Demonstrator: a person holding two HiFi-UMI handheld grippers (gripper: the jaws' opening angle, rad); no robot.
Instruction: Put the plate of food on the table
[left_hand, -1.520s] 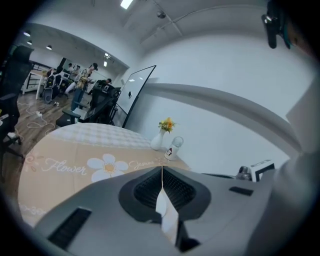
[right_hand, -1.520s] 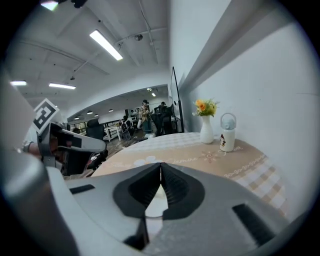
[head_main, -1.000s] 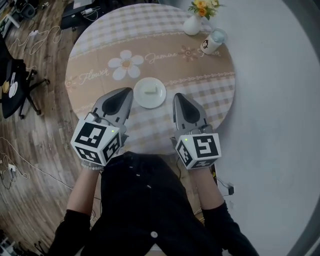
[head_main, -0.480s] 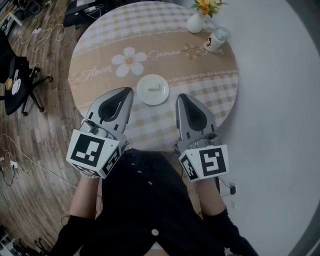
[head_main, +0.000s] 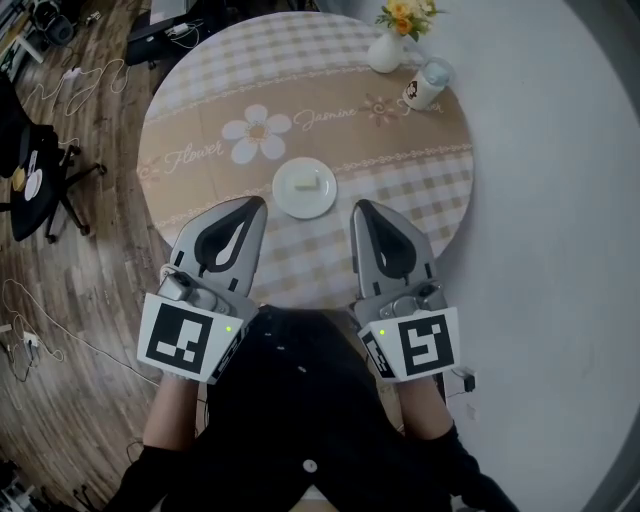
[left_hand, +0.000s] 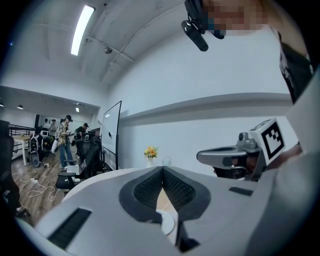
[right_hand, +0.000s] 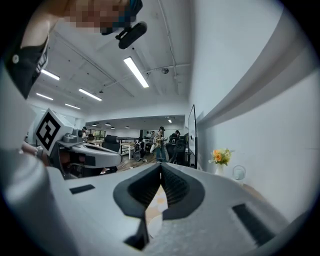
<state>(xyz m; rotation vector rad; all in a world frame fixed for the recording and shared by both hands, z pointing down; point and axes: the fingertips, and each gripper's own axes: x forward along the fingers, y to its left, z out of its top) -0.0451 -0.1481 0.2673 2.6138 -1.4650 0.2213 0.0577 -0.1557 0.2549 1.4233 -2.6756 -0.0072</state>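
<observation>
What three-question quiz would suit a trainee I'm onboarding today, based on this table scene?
1. True or false: the plate sits on the table, and neither gripper holds it.
2. Where does the vase of flowers stand? A: near the table's far edge, beside the cup. B: on the plate. C: on the floor.
3. Fill in: the jaws of the left gripper and the right gripper are both ____.

Key: 1 true; 2 A; 3 shut.
</observation>
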